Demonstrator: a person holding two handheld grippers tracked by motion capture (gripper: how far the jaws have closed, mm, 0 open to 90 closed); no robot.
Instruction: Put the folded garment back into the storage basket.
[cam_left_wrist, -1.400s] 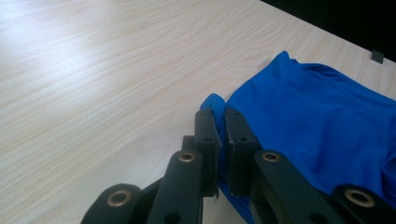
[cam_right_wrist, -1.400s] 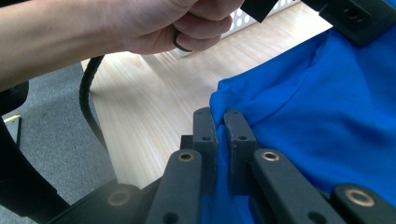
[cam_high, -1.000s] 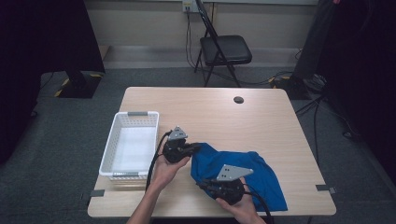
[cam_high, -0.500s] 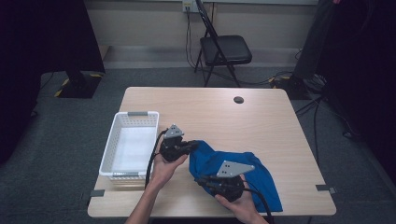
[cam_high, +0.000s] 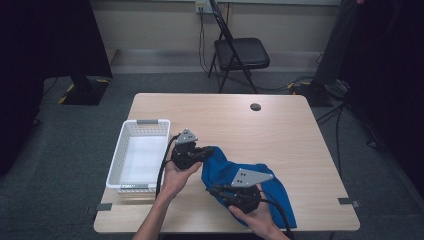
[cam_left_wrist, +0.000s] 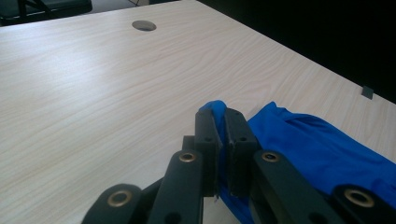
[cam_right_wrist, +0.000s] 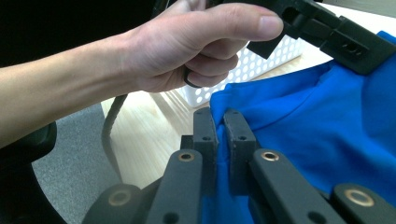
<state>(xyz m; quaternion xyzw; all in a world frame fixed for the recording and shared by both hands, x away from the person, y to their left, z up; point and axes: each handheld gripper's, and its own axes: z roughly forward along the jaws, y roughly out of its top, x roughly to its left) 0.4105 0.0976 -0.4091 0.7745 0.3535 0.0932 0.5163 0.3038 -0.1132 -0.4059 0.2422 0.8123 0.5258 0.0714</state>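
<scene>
My left gripper (cam_left_wrist: 219, 116): clamped on the blue cloth (cam_high: 235, 172), upper-left edge. My right gripper (cam_right_wrist: 219, 116): clamped on its near-left edge. Cloth lay bunched on the table (cam_high: 280, 135), front-centre, btwn both hands. White basket (cam_high: 125, 145) just left of it.

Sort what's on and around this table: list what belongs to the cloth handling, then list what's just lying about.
In the job:
- blue cloth
- left hand-held gripper, shut on a cloth edge
- right hand-held gripper, shut on another edge

Lying about:
- white basket, beside the cloth
- folding chair
- table cable hole
</scene>
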